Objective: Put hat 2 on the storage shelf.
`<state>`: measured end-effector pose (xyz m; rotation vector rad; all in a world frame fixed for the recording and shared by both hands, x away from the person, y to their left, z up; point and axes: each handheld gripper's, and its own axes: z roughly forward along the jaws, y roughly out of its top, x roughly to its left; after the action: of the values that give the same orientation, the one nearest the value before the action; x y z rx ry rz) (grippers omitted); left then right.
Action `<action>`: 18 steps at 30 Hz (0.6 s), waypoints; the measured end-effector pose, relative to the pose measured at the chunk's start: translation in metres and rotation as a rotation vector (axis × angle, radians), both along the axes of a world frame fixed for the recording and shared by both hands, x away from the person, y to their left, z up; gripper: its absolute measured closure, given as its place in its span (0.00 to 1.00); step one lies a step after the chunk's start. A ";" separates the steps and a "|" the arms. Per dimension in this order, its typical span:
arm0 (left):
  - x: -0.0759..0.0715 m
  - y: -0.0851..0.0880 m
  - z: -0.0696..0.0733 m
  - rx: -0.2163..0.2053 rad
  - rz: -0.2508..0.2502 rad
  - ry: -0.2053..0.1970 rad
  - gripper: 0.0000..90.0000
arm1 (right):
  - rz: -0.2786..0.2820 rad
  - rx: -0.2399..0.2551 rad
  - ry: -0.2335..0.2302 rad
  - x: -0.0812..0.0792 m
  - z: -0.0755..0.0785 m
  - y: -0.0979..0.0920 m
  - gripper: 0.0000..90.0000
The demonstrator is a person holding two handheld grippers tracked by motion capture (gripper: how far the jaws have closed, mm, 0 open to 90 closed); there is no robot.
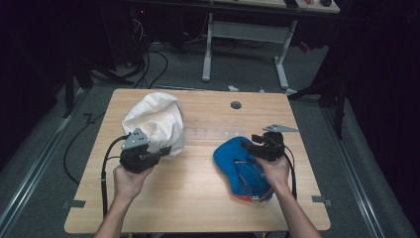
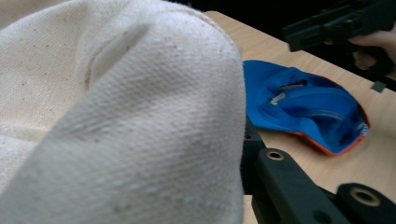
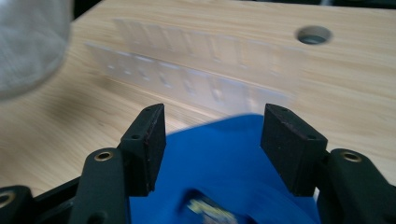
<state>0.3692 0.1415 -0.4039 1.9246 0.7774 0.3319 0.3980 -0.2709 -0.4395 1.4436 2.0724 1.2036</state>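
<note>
Pale wood-grain surface [image 1: 198, 188] stands in a dark room, with cables on the grey floor beyond. At its left, the left claw [image 1: 161, 151] is pressed together on a fold of the cream canvas bag [image 1: 156, 121], coarse-woven and bunched into a soft mound. At the right lies the blue cap [image 1: 240, 166], smooth fabric with an orange rim, hollow side up. The right claw [image 3: 212, 149] hangs spread directly over the cap's far edge, pads clear of the cloth, so this hand is nearer.

No writing can be read on the blue cap [image 1: 241, 166] (its inner tag [image 2: 278, 98] is too small).
</note>
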 end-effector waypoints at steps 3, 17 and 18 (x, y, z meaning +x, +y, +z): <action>0.008 -0.001 0.002 0.009 0.010 -0.013 0.93 | -0.033 0.001 0.007 -0.005 -0.005 -0.013 0.46; 0.042 -0.007 0.008 0.042 0.061 -0.037 0.93 | -0.305 -0.106 -0.002 -0.048 -0.057 -0.078 0.67; 0.044 -0.007 0.009 0.044 0.066 -0.038 0.93 | -0.314 -0.110 0.009 -0.049 -0.060 -0.080 0.67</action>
<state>0.4131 0.1344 -0.3950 1.9309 0.8162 0.4283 0.3486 -0.3506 -0.4997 1.6479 1.7995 0.9455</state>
